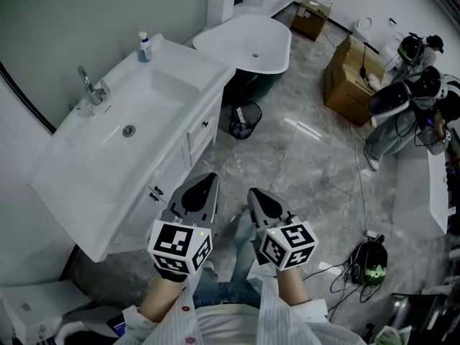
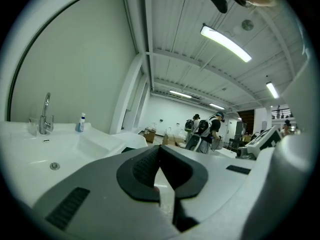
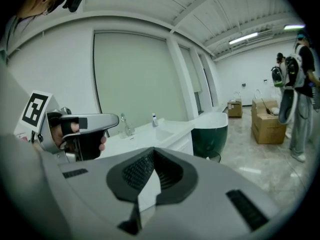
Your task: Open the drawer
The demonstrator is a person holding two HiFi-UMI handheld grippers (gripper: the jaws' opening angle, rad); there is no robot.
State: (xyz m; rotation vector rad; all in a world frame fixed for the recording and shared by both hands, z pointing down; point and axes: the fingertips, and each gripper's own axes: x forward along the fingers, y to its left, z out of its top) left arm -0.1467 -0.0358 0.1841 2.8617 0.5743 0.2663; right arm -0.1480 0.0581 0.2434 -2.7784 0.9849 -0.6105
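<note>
White gloss on the vanity at the left, and the drawer sits shut in its front face, with a small dark handle tucked just under the countertop lip. The left gripper hangs just off the vanity's front, jaws together with nothing between them. The right gripper is on the side away from the vanity, also pressed shut and empty. Neither touches the vanity.

The left gripper looks the better placed for the reach. Its jaws must part first, then straddle that thin handle squarely and clamp down firmly. The pull should run straight out from the vanity's front, because a sideways drag would likely bind the drawer.

Watch the overhanging countertop edge and come in beneath it. A second handle sits lower along the same front, so pick the right one. A waste bin stands by the vanity's far end. The floor directly out from the vanity looks open, and the person's own legs are the nearest thing in the drawer's path.
</note>
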